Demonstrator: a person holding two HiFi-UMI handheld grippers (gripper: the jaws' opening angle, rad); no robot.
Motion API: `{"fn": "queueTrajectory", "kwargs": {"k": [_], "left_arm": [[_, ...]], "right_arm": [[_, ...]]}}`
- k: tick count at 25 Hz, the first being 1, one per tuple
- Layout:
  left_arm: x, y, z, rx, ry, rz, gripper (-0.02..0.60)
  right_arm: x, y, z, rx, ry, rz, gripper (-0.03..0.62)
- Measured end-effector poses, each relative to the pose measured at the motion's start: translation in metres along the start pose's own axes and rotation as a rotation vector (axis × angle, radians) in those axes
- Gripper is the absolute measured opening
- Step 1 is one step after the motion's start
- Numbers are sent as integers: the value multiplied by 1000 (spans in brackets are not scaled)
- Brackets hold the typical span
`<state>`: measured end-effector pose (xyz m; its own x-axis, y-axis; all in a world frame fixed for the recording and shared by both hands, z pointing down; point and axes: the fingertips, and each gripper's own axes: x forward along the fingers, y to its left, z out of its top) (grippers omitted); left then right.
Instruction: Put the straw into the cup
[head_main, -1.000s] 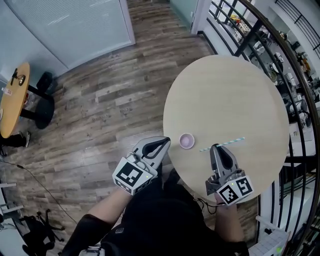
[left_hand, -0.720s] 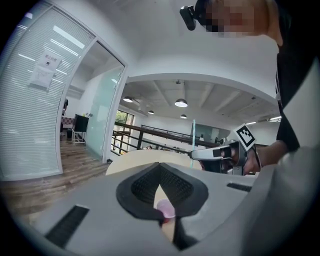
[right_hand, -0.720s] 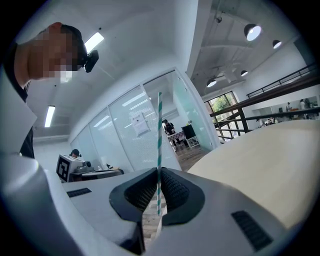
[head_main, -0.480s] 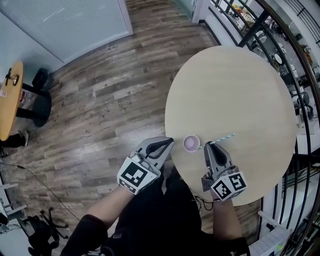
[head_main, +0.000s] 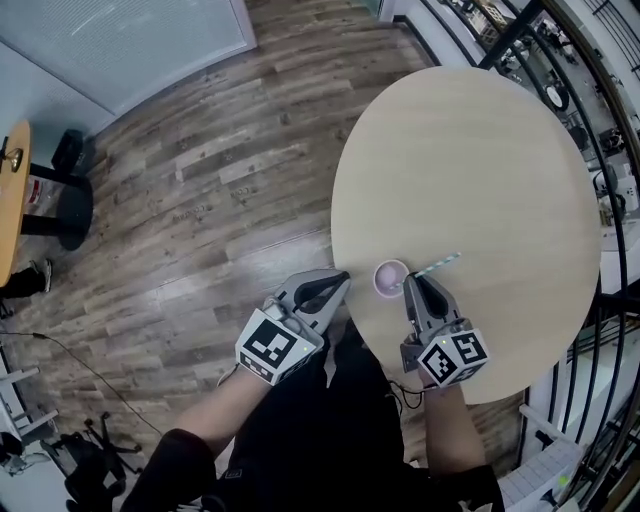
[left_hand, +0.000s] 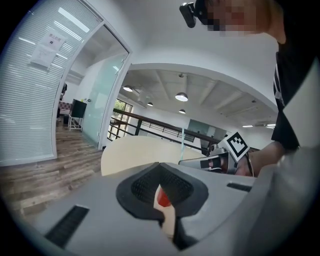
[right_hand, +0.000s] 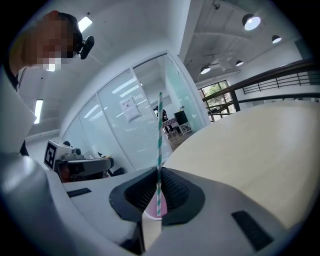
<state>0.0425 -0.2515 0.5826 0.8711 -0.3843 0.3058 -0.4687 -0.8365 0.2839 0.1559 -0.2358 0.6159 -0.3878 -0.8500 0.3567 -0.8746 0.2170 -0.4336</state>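
Observation:
A small pink cup (head_main: 390, 278) stands near the front edge of the round beige table (head_main: 480, 170). My right gripper (head_main: 413, 284) is just to the right of the cup and is shut on a teal-and-white striped straw (head_main: 437, 267). In the right gripper view the straw (right_hand: 159, 145) stands upright between the jaws. Its lower end overlaps the pink cup (right_hand: 151, 212); whether it is inside, I cannot tell. My left gripper (head_main: 338, 279) hovers off the table's left edge, shut and holding nothing. The left gripper view shows the straw (left_hand: 183, 143) and the right gripper (left_hand: 212, 162) beyond the left gripper's (left_hand: 161, 182) jaws.
Wood-plank floor (head_main: 200, 180) lies left of the table. A black railing (head_main: 600, 120) runs along the right, close to the table's far side. An orange table (head_main: 10, 200) with a black base stands at the far left. A glass partition (head_main: 130, 40) closes the top left.
My right gripper has moved left toward the cup with the straw, so the straw's lower end now meets the cup's rim. The left gripper has stayed beside the table edge.

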Motion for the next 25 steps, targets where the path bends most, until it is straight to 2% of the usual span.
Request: {"fn": "queueTrajectory", "kwargs": {"k": [9, 25], "left_arm": [[4, 2, -5, 2, 9, -28, 6], [7, 5, -3, 15, 37, -47, 6]], "right_arm": [[10, -10, -18, 23, 22, -48, 38], [25, -17, -33, 2, 70, -70, 40]]}}
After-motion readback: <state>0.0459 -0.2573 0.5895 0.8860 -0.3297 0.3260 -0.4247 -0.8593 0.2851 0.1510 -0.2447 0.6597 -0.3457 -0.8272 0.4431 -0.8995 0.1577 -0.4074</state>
